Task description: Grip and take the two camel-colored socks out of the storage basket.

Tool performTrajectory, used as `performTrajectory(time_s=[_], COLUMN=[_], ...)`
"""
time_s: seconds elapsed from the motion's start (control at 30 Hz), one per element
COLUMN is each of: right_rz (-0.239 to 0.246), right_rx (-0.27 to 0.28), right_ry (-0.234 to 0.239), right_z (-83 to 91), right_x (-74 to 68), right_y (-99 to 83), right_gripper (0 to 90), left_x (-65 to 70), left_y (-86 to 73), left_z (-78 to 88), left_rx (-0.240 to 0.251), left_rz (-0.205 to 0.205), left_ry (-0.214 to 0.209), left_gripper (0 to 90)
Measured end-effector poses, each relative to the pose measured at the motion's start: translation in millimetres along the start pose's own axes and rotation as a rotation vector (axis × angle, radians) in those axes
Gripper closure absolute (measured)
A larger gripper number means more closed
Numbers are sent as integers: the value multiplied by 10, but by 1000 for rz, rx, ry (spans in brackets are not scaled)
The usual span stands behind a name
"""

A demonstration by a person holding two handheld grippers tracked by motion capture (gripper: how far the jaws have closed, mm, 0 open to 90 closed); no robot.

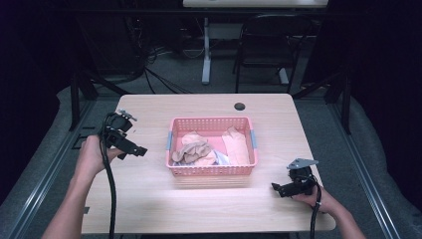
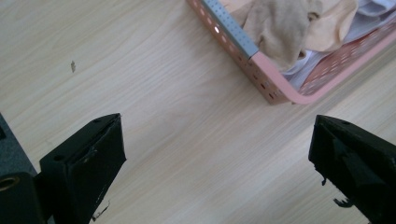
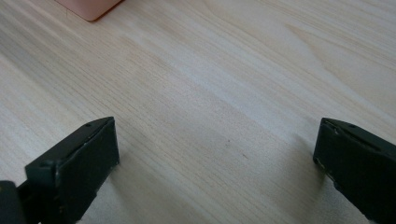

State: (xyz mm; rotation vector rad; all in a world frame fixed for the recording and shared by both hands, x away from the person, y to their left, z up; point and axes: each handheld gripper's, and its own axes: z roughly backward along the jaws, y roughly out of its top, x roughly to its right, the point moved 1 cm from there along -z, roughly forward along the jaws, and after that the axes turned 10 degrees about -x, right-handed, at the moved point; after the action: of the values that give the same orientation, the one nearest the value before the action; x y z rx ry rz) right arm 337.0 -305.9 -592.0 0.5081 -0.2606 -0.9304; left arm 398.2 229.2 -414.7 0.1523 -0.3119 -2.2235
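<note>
One table (image 1: 149, 199), a rectangle with rounded corners, has a pale wood-grain top that is smooth and matte; a small dark round hole (image 1: 240, 106) sits near its far edge. In the left tool view the grain runs in fine lines and there is a tiny dark speck on the surface.

One basket (image 1: 211, 171) stands at the middle of the table, between the two tools and apart from both. It is pink plastic, rectangular, with walls pierced by rows of small holes and a grey strip (image 2: 231, 25) along each short rim. Its corner shows at the top edge of the right tool view.

Inside the basket lie soft, crumpled cloths (image 1: 195, 151): a tan bunch at the left, a peach piece laid long at the right, and a bit of white fabric between them near the front wall. Their exact count cannot be told.

Two tools, each black and hard-edged, with blocky flat jaws and a black cable. The left tool (image 1: 133, 149) is held above the table left of the basket, pointing toward it; its jaws stand wide apart with nothing between them. The right tool (image 1: 276, 189) is low near the table's front right corner, carrying a grey three-cornered plate; its jaws are also spread wide over bare wood, holding nothing.
</note>
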Motion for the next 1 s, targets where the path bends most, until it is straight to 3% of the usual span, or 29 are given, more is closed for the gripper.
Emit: performTrajectory(time_s=[0.7, 0.9, 1.0], right_rz=[3, 4, 4], right_rx=[0, 0, -1], right_ry=[-1, -1, -1], right_z=[1, 1, 2], right_x=[3, 3, 3], right_y=[-2, -2, -3], right_gripper=[0, 0, 0], left_x=[340, 483, 549], left_y=[867, 1064, 1134], left_z=[-55, -176, -275], left_rx=[-60, -95, -108], left_rz=[-127, -167, -198], left_ry=[-16, -26, -64], left_gripper=[6, 11, 21])
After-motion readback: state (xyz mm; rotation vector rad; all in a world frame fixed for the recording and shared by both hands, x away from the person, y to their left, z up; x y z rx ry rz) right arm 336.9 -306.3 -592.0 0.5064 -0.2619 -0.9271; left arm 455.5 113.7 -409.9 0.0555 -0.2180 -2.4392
